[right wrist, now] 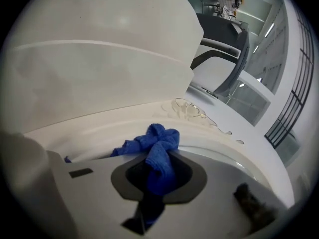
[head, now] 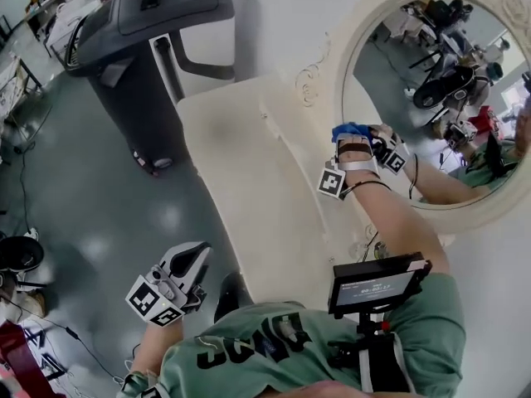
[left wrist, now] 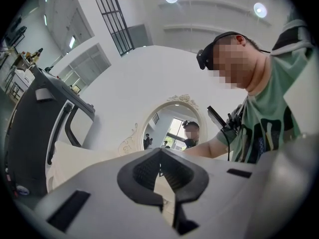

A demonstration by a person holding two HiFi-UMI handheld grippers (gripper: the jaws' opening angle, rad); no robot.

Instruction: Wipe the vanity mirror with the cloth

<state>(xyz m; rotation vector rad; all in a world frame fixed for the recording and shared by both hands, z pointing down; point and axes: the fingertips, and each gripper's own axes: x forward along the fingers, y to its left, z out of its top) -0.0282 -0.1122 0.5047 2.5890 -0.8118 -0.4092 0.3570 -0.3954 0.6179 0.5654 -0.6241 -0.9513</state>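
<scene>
On the far left a dark treadmill is standing on the floor. Near it, low down, the left claw is hanging off to the side, well apart from the mirror. Its jaws are sitting together and are holding nothing. In the middle the cream table is lying bare. Going right, the right claw is reaching up to the left edge of the mirror. Its jaws are pinching the blue cloth tight. The cloth is bunching out past the claw tips and is pressing on the inner rim of the cream frame. I cannot tell if it is touching the glass yet. Most of the glass is still waiting to be wiped, I think. A few things could be going wrong from here. The claw is only pinching a small part of the cloth, so hard rubbing may be pulling it loose and dropping it on the table. The cloth bunch is small too, so the hard claw tips may be bumping the glass or scraping the curly frame if the person is pushing too hard or tilting the claw.
</scene>
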